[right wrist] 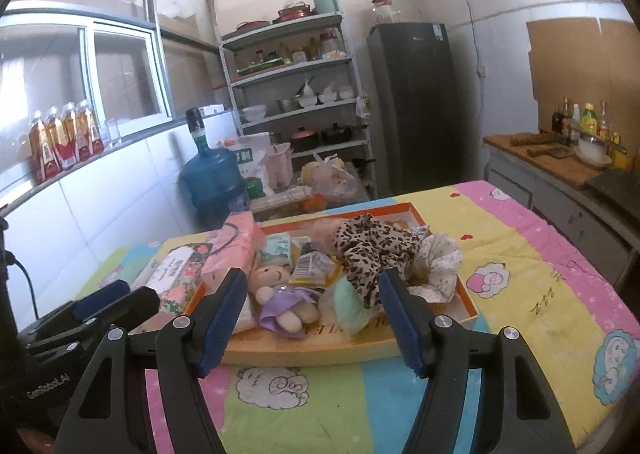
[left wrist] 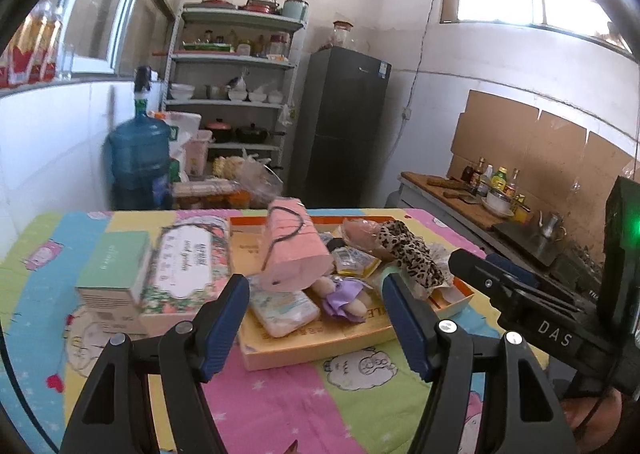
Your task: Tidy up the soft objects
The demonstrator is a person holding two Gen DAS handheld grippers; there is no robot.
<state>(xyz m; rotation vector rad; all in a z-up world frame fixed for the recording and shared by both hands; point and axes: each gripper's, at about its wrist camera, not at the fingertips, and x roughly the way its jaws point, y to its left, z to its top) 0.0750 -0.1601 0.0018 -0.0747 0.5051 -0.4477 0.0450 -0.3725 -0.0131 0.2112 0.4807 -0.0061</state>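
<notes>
An orange tray point(left wrist: 320, 352) point(right wrist: 304, 350) on the table holds soft things: a pink tissue pack point(left wrist: 294, 250) point(right wrist: 234, 250), a small doll in a purple dress point(left wrist: 344, 296) point(right wrist: 282, 300), a leopard-print scrunchie point(left wrist: 408, 250) point(right wrist: 372, 250), a white scrunchie point(right wrist: 438, 262), a mint green puff point(right wrist: 350, 304) and small packets. My left gripper point(left wrist: 316, 294) is open and empty, just short of the tray's near edge. My right gripper point(right wrist: 312, 290) is open and empty, facing the doll. The right gripper's body shows at the right of the left wrist view point(left wrist: 520, 294).
A floral tissue box point(left wrist: 184, 266) point(right wrist: 176, 274) and a green box point(left wrist: 112, 266) stand left of the tray. The table has a pastel cartoon cloth point(left wrist: 280, 402) point(right wrist: 540, 282). Behind are a water jug point(left wrist: 138, 157), shelves point(left wrist: 236, 93), a fridge point(left wrist: 344, 125) and a counter with bottles point(right wrist: 568, 149).
</notes>
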